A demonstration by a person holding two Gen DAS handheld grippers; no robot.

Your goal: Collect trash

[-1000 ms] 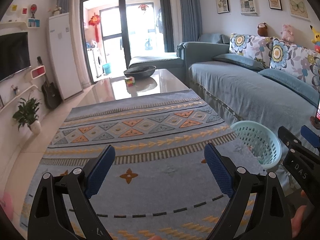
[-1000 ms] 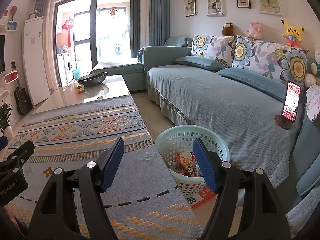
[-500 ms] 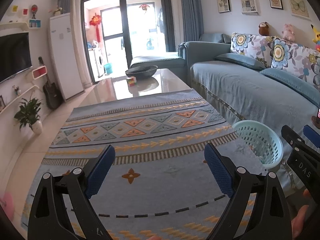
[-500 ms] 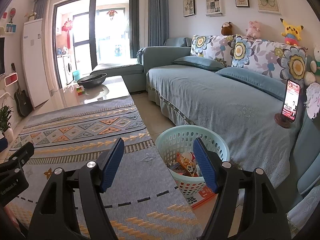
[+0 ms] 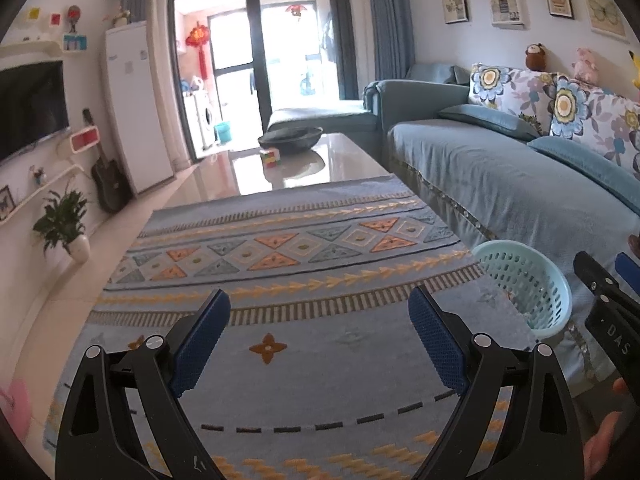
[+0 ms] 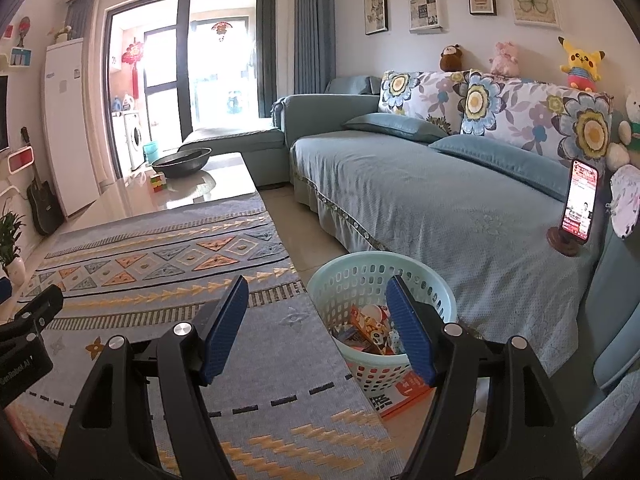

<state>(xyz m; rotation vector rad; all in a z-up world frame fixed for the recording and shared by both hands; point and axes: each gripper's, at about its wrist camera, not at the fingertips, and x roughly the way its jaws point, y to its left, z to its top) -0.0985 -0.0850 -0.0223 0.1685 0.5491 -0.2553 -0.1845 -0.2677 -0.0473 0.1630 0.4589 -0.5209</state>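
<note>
A pale green perforated basket (image 6: 380,276) stands on the floor between the table and the sofa, with colourful wrappers and packets (image 6: 370,326) lying inside. In the left wrist view the basket (image 5: 528,284) shows at the right. My right gripper (image 6: 316,300) hovers open over the table's corner, its right finger in front of the basket, nothing between the pads. My left gripper (image 5: 320,312) is open and empty above the patterned cloth (image 5: 280,264). The right gripper's side (image 5: 608,304) shows at the left wrist view's right edge.
A red and white printed sheet (image 6: 404,392) lies on the floor under the basket. Farther along the table are a dark bowl (image 6: 182,162) and a puzzle cube (image 6: 158,181). A blue sofa (image 6: 420,200) runs along the right, with a phone on a stand (image 6: 578,208).
</note>
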